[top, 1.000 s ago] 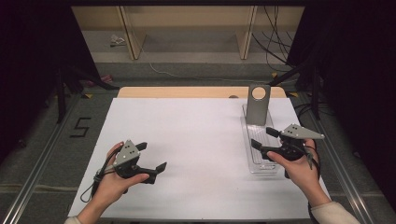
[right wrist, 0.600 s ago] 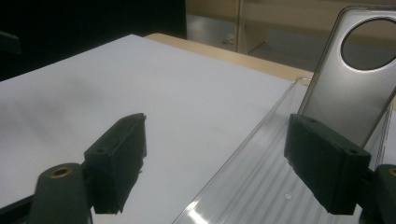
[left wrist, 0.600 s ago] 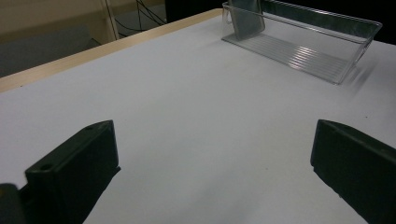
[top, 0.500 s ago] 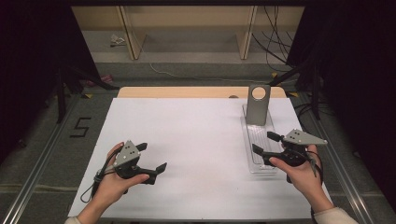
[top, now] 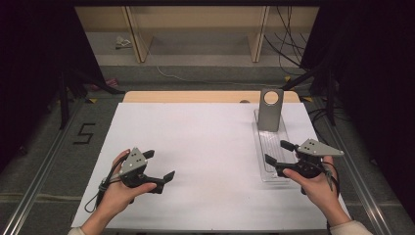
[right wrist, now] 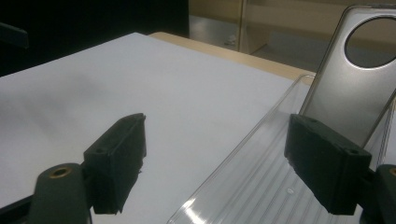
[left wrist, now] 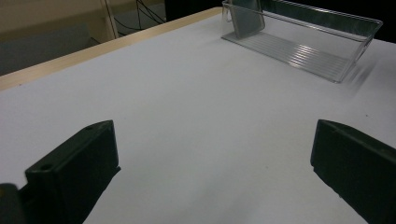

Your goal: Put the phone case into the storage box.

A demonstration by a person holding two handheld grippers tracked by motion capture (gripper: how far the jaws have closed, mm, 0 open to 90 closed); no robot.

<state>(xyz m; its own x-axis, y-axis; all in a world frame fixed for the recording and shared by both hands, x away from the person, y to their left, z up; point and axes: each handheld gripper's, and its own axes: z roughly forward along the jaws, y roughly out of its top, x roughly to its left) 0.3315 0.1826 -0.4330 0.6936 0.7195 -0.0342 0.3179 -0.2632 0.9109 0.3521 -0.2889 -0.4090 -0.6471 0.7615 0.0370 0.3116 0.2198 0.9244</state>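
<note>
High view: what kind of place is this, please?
Probably a lab or recording workspace, not a home. A white-covered table stands among dark curtains, loose cables lie on the floor, and a "5" floor marking sits beside the table. Each hand holds a hand-held gripper.

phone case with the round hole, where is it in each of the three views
High view: the phone case stands upright at the far end of the clear tray, right of centre.
Left gripper view: it sits at the top edge, right of centre, cut off by the frame.
Right gripper view: it rises at the upper right, beyond the right gripper, whose jaws stand apart.
Shared landmark: the clear tray with the ribbed floor.
</note>
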